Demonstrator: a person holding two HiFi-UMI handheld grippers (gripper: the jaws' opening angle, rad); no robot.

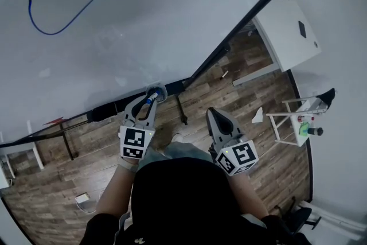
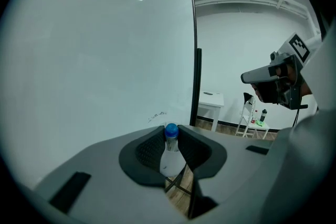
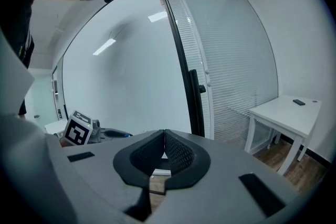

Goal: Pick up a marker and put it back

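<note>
My left gripper (image 1: 153, 92) is shut on a white marker with a blue cap (image 1: 150, 100) and holds it at the lower edge of the whiteboard (image 1: 143, 14), by the dark tray rail (image 1: 109, 111). In the left gripper view the marker (image 2: 170, 152) stands between the pads, blue cap (image 2: 171, 130) poking out past them. My right gripper (image 1: 211, 113) hangs lower right, away from the board, shut with nothing in it; its pads (image 3: 173, 150) meet. A blue curved line (image 1: 74, 11) is drawn on the board.
The whiteboard's black frame edge (image 1: 252, 14) runs diagonally to the right. A white table (image 1: 289, 31) stands beyond it. A small white stand (image 1: 298, 120) carries a bottle and green item. The board's stand legs (image 1: 182, 112) rest on wooden floor.
</note>
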